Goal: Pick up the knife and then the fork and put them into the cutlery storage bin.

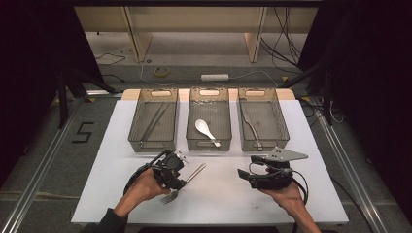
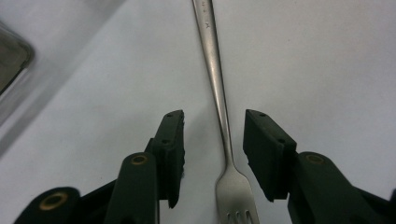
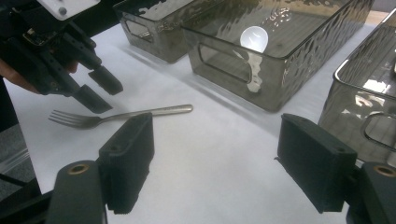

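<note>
A metal fork (image 1: 187,180) lies on the white tabletop (image 1: 218,204) in front of the bins, tines toward the person. My left gripper (image 1: 180,183) points down over it. In the left gripper view the fork's neck (image 2: 219,88) runs between the two jaws with a gap on each side, so the pads do not touch it. The right gripper view also shows the left gripper (image 3: 105,95) hovering over the fork (image 3: 126,114). My right gripper (image 1: 245,167) is held at the right, open, with nothing between its jaws (image 3: 215,140).
Three smoky clear bins stand in a row at the back. The left bin (image 1: 153,141) holds long thin metal pieces, the middle bin (image 1: 209,143) a white spoon (image 1: 206,130), and the right bin (image 1: 262,143) a metal utensil (image 1: 252,130).
</note>
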Action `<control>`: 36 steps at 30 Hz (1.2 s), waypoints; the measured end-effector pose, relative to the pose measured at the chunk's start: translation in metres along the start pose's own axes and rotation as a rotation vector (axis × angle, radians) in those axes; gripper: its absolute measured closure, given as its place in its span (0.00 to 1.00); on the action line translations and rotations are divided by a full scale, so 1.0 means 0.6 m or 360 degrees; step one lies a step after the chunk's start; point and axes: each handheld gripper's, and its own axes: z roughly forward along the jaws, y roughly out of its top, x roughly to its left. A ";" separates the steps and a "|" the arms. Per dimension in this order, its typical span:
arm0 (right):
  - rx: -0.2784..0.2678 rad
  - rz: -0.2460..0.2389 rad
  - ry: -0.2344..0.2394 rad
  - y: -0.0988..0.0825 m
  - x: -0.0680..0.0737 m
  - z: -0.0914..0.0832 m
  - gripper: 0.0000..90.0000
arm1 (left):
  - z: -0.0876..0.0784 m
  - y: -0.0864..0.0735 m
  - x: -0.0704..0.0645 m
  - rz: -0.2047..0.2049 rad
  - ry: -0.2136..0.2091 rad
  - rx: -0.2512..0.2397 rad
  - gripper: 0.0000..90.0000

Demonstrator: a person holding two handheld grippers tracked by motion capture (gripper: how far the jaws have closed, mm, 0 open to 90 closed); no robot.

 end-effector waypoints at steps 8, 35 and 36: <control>-0.0003 0.0001 0.0007 -0.001 0.003 0.000 0.31 | 0.015 0.007 -0.005 0.0053 -0.0008 0.0057 0.71; 0.0008 -0.0020 0.0003 -0.001 0.003 0.000 0.32 | 0.038 0.014 -0.012 0.0111 0.0002 0.0125 0.89; 0.0008 -0.0022 0.0003 -0.001 0.003 0.000 0.32 | 0.038 0.014 -0.012 0.0118 0.0000 0.0129 0.90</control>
